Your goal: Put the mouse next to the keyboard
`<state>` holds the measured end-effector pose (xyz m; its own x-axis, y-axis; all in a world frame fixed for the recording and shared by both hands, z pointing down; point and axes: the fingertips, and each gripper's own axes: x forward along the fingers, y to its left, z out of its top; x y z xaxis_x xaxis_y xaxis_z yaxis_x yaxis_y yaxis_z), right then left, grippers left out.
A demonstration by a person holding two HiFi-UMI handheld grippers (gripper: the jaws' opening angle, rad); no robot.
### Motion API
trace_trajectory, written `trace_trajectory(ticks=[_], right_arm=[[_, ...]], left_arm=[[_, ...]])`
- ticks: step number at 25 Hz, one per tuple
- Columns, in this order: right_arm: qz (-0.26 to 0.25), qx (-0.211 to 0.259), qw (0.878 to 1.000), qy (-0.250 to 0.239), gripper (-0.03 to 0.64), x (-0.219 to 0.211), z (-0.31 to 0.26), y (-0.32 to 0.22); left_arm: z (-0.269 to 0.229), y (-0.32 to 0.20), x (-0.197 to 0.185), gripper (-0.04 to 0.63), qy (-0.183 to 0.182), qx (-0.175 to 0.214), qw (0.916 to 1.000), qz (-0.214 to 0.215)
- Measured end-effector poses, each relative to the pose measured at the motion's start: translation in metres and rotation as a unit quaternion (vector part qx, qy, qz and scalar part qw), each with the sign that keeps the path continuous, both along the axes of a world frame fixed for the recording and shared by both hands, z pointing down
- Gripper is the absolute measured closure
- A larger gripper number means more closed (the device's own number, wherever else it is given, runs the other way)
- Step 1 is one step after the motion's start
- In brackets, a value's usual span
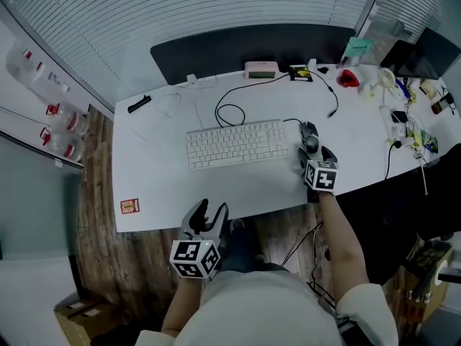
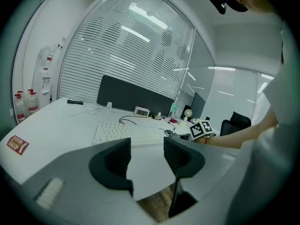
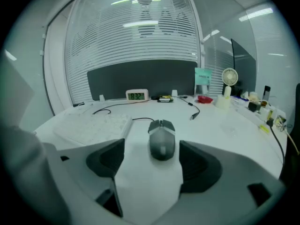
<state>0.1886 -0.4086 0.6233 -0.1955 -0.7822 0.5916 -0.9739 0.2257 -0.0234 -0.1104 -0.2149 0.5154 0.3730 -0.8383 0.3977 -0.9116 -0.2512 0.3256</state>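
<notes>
Mouse [image 3: 161, 139]: flat on the table [image 1: 158, 186], just right of the keyboard [image 1: 236, 143], apparently where the task wants it.
Right tongs [image 3: 152, 159]: spread either side of the mouse, pads clear, so it lies free.
Left tongs [image 2: 146, 156]: spread, empty, at the near edge, likely unneeded.

The desk [image 1: 166, 193] has a smooth, matt white top. The mouse [image 3: 161, 142] looks like dark matt plastic; the floor [image 1: 94, 215] is wood.
</notes>
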Motion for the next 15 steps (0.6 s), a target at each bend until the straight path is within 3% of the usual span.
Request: trace_trajectory(ticks=[5, 15], right_arm=[[-0.030, 0.036, 0.998, -0.031, 0.285, -0.016, -0.032, 0.047], [-0.090, 0.096, 0.988, -0.077, 0.488, -0.049, -0.096, 0.167]], left_arm=[[0.001, 0.027, 0.008, 0.380, -0.005, 0.008, 0.9999, -0.007], [-0.010, 0.091, 0.027, 0.451, -0.004, 0.030, 0.9993, -0.023]])
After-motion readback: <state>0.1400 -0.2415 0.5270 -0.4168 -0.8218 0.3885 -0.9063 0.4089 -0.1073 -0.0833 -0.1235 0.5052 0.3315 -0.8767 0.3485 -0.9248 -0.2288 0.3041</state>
